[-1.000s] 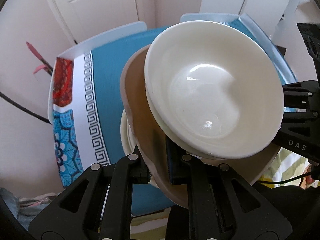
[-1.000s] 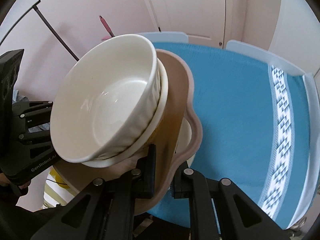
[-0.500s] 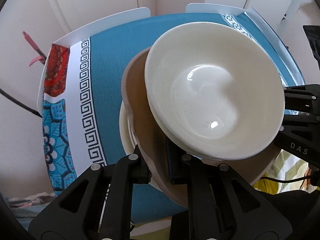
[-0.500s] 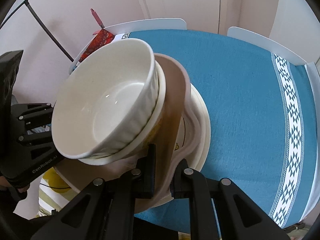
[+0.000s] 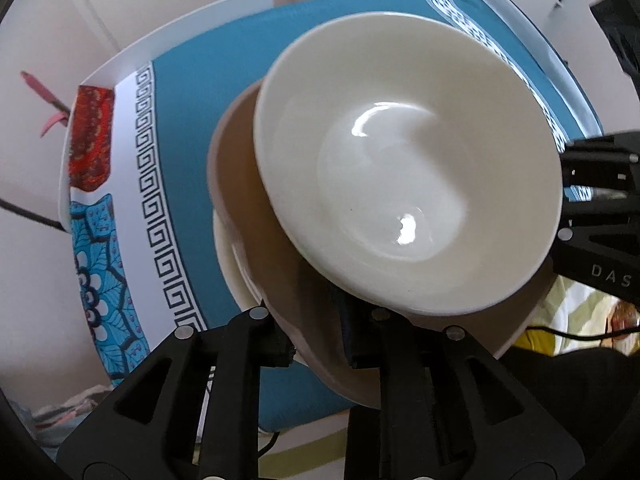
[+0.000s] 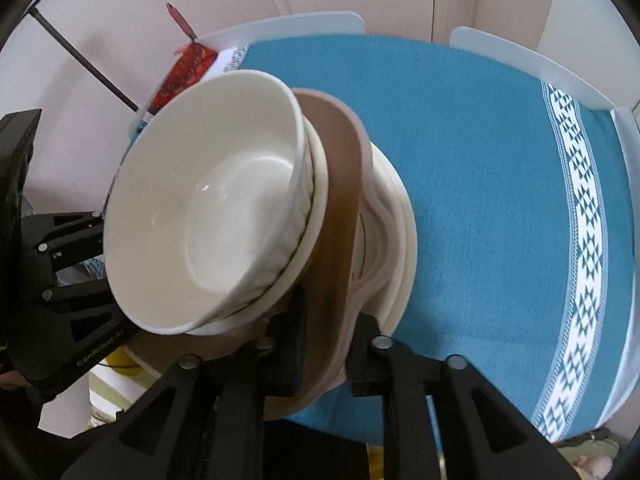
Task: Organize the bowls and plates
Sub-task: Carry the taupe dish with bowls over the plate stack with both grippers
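A stack of dishes is held between my two grippers above the blue tablecloth (image 5: 208, 92). On top is a white bowl (image 5: 404, 168), also in the right wrist view (image 6: 208, 208), nested in a second white bowl (image 6: 316, 200). They sit on a tan plate with a wavy rim (image 5: 256, 224) (image 6: 340, 208). Under it are cream plates (image 5: 228, 256) (image 6: 400, 220). My left gripper (image 5: 316, 344) is shut on the tan plate's near rim. My right gripper (image 6: 324, 340) is shut on the opposite rim. Each gripper shows in the other's view.
The tablecloth (image 6: 480, 184) has a white patterned border (image 6: 580, 216) on the right and a key-pattern band (image 5: 156, 208) with red and blue motifs on the left. White chair backs (image 6: 304, 24) stand at the far edge. Pink walls and a white door lie beyond.
The stack has come down and forward over the tablecloth, and more of the table shows. The cream plates under the tan plate have come into the right wrist view.
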A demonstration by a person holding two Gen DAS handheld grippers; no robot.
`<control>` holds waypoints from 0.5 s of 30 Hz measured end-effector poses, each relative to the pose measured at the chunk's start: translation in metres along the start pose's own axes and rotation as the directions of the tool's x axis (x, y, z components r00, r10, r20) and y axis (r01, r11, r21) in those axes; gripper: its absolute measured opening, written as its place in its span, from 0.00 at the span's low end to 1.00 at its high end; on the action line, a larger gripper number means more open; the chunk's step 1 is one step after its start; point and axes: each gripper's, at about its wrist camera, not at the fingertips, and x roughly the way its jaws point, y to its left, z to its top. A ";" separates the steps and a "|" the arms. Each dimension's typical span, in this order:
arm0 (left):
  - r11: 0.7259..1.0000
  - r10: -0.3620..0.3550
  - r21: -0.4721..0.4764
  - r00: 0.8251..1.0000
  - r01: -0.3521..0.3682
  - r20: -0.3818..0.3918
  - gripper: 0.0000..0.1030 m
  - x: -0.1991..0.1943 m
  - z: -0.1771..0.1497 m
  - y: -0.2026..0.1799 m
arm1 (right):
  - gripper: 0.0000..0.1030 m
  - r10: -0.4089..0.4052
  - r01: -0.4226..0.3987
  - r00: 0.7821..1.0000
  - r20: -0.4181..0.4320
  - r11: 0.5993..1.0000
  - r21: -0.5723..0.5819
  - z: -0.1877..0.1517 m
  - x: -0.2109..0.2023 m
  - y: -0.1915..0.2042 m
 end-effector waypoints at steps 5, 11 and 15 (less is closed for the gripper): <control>1.000 -0.020 0.023 0.999 0.021 -0.036 0.19 0.001 0.001 -0.004 | 0.17 -0.005 0.005 0.999 -0.043 1.000 -0.007 0.001 -0.002 0.002; 0.998 -0.055 0.015 0.996 0.056 -0.077 0.22 0.003 0.004 -0.003 | 0.17 0.011 -0.008 0.997 -0.079 0.999 0.040 0.003 -0.004 -0.002; 0.997 -0.069 0.011 0.993 0.071 -0.091 0.22 0.004 0.007 -0.002 | 0.18 0.002 0.002 0.997 -0.080 0.999 0.046 0.006 -0.006 -0.002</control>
